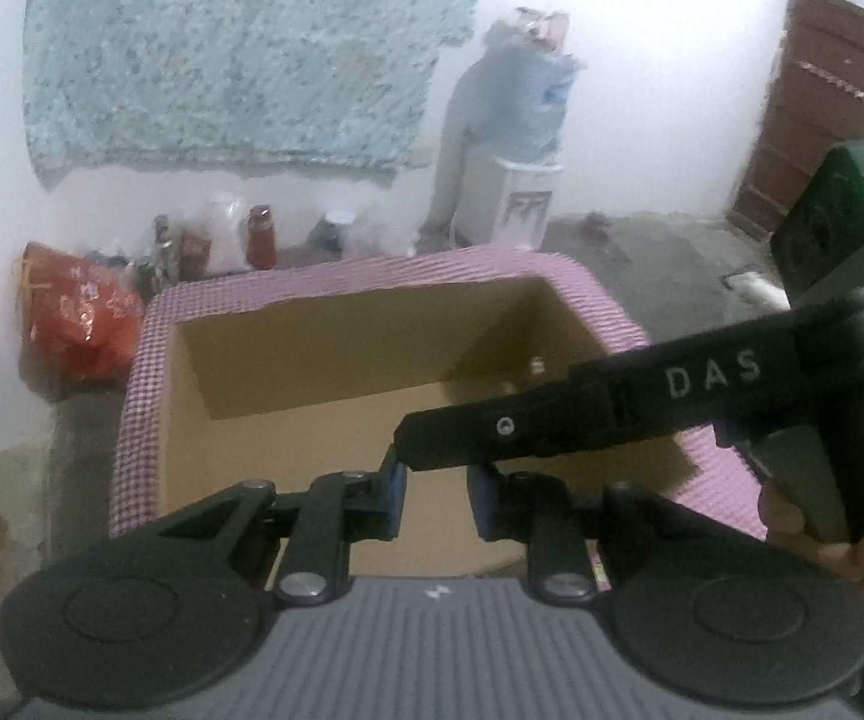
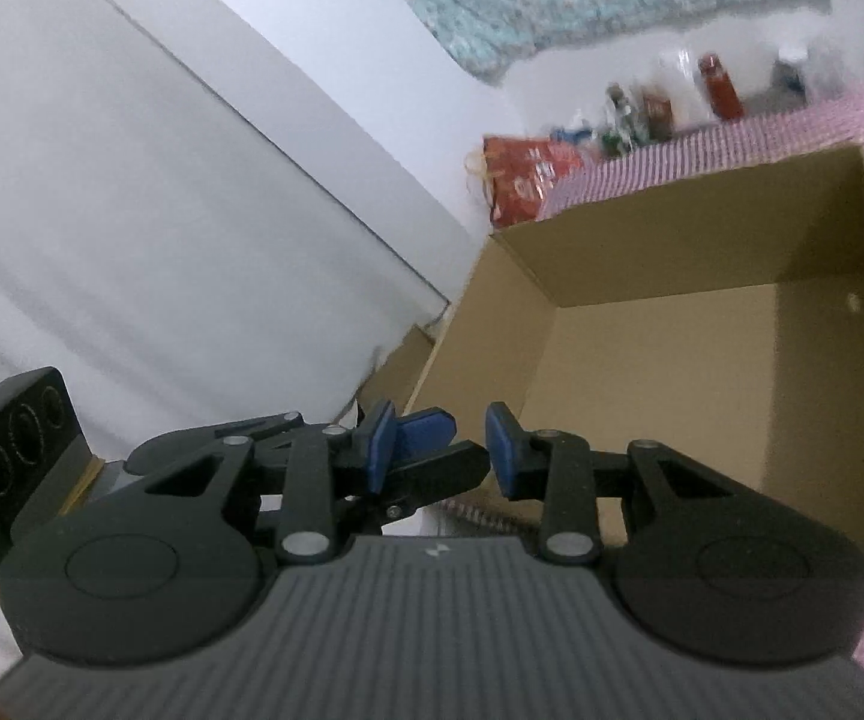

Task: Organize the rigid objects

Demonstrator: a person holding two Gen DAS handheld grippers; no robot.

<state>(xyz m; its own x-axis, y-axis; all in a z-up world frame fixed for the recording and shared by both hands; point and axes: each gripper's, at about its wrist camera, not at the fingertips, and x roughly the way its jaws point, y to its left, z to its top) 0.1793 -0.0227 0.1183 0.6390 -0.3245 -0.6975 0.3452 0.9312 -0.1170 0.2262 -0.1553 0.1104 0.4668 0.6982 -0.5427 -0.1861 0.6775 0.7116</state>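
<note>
One word can be read: "DAS", in white capitals on the black body of the right gripper [image 1: 399, 441], which reaches in from the right of the left wrist view, held by a hand [image 1: 840, 546] at the frame's edge; a green light glows on its camera block. One open cardboard box [image 1: 336, 384] sits on a pink-and-white checked cloth [image 1: 348, 273] over the tabletop, and no object shows on the part of its brown floor that is in view, though the near part is hidden behind both grippers. The left gripper [image 1: 432, 507] hangs over the box's near edge, its blue-padded fingers [image 1: 395, 495] close together with a narrow gap and nothing between them. In the right wrist view the right gripper [image 2: 439, 450] likewise shows a small gap between its fingers, gripping nothing (the blue and black part seen in the gap belongs to the left gripper beyond it). Against the white wall stand a red jar [image 1: 262, 237], several blurred bottles and jars too smeared to count, one orange bag [image 1: 75, 318] with unreadable print, and a water dispenser [image 1: 522, 204] topped by one blue bottle. A patch of teal speckled surface [image 1: 240, 54] covers the wall above. A brown door [image 1: 816, 108] is cut off at the right.
</note>
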